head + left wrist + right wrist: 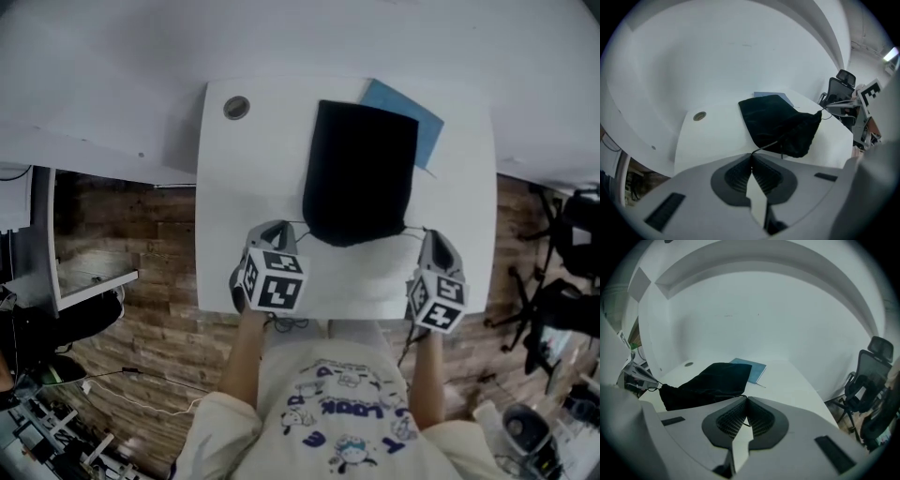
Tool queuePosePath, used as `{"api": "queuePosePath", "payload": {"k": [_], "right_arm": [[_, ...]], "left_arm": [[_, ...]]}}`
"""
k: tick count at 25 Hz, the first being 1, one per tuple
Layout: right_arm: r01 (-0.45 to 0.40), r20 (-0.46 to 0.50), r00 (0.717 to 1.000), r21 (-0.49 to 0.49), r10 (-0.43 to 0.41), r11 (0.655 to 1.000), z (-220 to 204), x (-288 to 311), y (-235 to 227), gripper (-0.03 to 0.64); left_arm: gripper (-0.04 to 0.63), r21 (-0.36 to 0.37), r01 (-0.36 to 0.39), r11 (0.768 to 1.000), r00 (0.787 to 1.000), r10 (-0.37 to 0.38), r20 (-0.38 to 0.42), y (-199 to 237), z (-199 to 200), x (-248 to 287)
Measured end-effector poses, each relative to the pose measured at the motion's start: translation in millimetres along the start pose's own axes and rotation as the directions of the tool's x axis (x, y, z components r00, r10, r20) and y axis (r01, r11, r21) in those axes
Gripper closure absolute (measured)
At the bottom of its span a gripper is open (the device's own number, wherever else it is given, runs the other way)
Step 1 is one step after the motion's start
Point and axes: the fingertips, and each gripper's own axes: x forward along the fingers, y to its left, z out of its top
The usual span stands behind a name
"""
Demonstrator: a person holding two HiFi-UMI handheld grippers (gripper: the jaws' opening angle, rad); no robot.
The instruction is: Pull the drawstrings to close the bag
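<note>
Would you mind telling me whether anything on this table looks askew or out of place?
Only the blue notebook: it lies crooked to the edges of the table, partly under the black bag. Nothing looks spilled or damaged.

Bag [361,173]: on the table [234,187], mouth toward the person.
Booklet [424,122]: partly under the bag's far right corner.
Cable hole [236,108]: left of the bag's far end.
Left gripper [279,228]: just left of the bag's mouth, left drawstring [298,224] in its jaws.
Right gripper [428,234]: just right of the bag's mouth, right drawstring [413,231] in its jaws.
</note>
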Motion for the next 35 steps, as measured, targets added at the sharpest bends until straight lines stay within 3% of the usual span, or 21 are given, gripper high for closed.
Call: {"api": "queuePosePath", "payload": {"k": [6,9,19,23,30,35], "right_arm": [[0.059,0.049,0.997,0.028,-0.06,0.998,29.1,-4.2,-10.5,0.611],[0.088,0.073,0.993,0.036,-0.09,0.996,43.2,-8.1,-16.0,0.611],[0.154,0.171,0.972,0.06,-0.162,0.986,87.2,-20.6,-34.2,0.611],[0.173,0.199,0.962,0.078,-0.185,0.982,101.5,-25.9,-43.7,0.611],[0.23,0.206,0.947,0.103,-0.247,0.968,115.6,-30.5,-51.1,0.611],[0.28,0.194,0.934,0.13,-0.301,0.951,116.2,-33.9,-61.3,0.611]], "left_arm": [[0.591,-0.127,-0.063,0.99,0.995,0.072,0.075,25.0,22.5,-19.0],[0.591,-0.155,-0.102,0.983,0.988,0.119,0.103,37.4,33.0,-29.0],[0.59,-0.249,-0.22,0.943,0.94,0.273,0.204,74.3,62.2,-64.0],[0.591,-0.291,-0.243,0.925,0.924,0.312,0.223,89.8,69.1,-77.6],[0.591,-0.314,-0.348,0.883,0.882,0.422,0.21,113.7,74.1,-93.7],[0.591,-0.327,-0.384,0.863,0.867,0.459,0.194,125.1,70.5,-98.3]]}}
